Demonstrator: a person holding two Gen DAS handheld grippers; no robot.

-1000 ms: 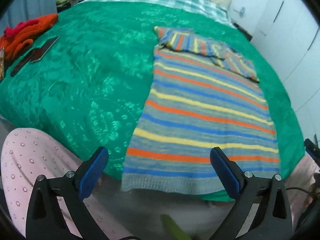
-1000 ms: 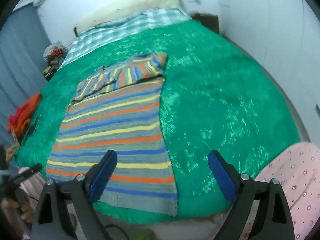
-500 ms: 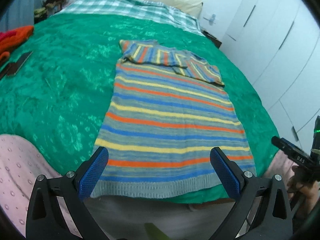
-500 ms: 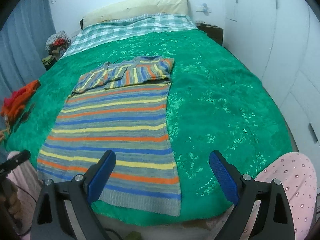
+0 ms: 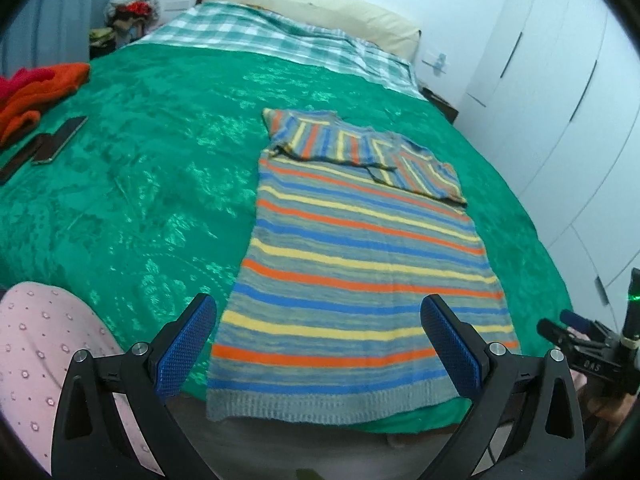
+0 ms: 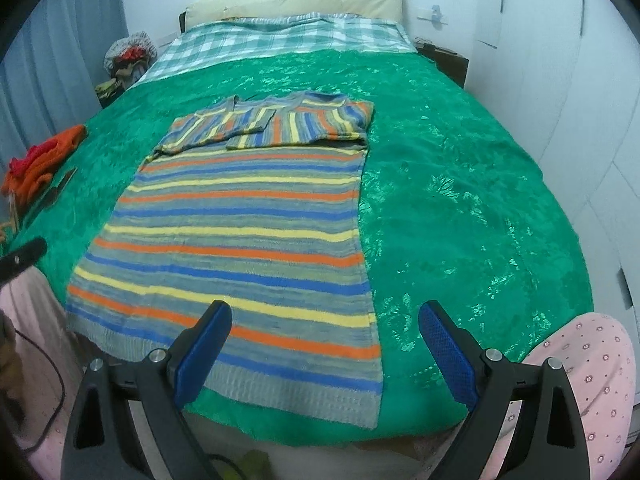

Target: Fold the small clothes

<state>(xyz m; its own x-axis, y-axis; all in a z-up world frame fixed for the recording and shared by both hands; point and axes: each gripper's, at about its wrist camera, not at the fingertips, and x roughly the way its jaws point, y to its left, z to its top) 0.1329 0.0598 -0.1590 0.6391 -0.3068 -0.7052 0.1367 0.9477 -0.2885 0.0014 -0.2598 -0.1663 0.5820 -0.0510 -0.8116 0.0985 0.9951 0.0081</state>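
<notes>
Both tools agape; striped sweater lengthwise, hem seemingly toward bed's foot.

orange clothes cut off by the left edge of the left wrist view, dark flat items beside them too blurred to identify, sweater collar hidden under its folded sleeves, bedside heap too small to tell
</notes>
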